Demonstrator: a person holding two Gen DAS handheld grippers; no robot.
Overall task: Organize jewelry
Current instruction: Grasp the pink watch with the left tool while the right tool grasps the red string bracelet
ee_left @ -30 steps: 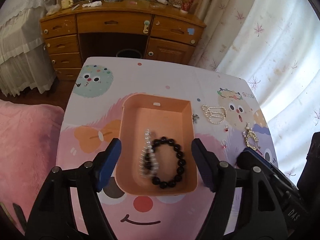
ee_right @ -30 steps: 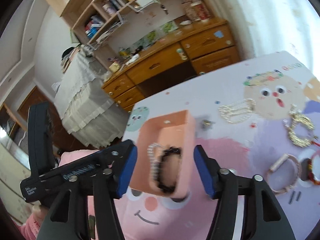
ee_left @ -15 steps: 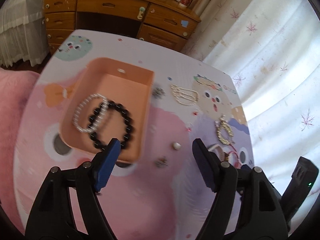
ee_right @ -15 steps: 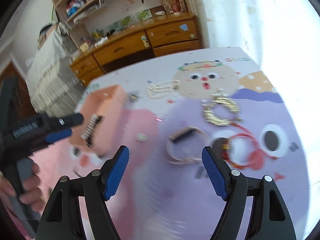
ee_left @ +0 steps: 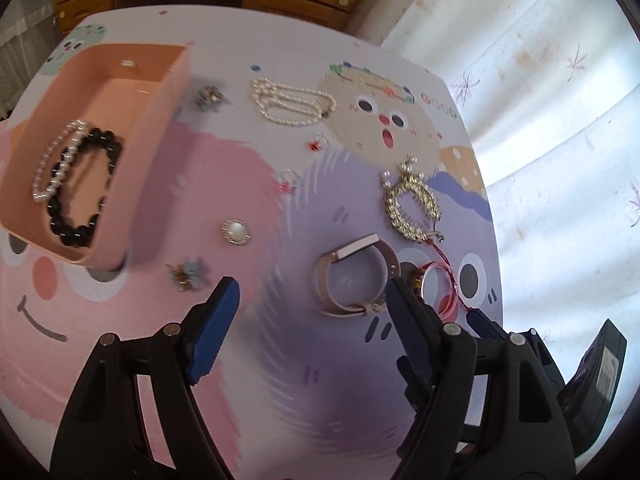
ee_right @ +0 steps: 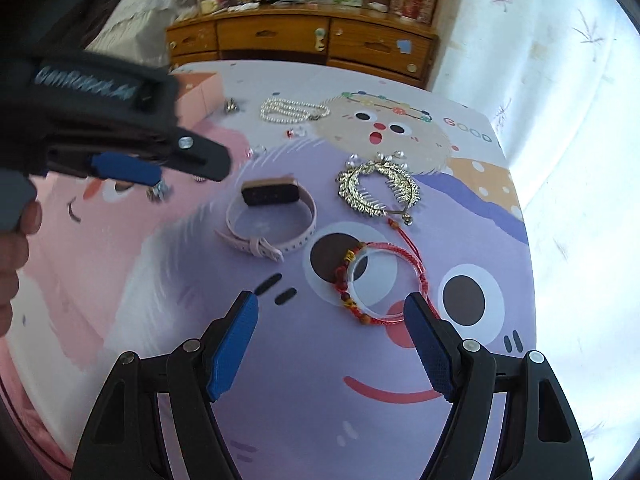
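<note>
A peach box [ee_left: 108, 80] at the table's left holds a black bead bracelet [ee_left: 82, 188] and a pearl bracelet [ee_left: 56, 160]. A pink watch [ee_left: 352, 276] [ee_right: 272, 216] lies just ahead of my open, empty left gripper [ee_left: 312, 312]. A red cord bracelet with a clear bangle [ee_right: 380, 280] lies just ahead of my open, empty right gripper [ee_right: 332, 336]. A gold comb [ee_right: 378, 192] [ee_left: 412, 208], a pearl necklace [ee_left: 294, 102] [ee_right: 292, 110], a round pearl brooch [ee_left: 236, 232] and small charms [ee_left: 188, 274] lie loose on the cartoon tablecloth.
A wooden desk with drawers [ee_right: 300, 40] stands behind the table. White curtains [ee_left: 560, 100] hang on the right. The left gripper's body [ee_right: 100, 120] crosses the upper left of the right wrist view. The table edge runs close on the right.
Both grippers have swung right, away from the peach box and toward the loose jewelry. The watch and red bracelet now lie close ahead of the fingers. Both stay open.
</note>
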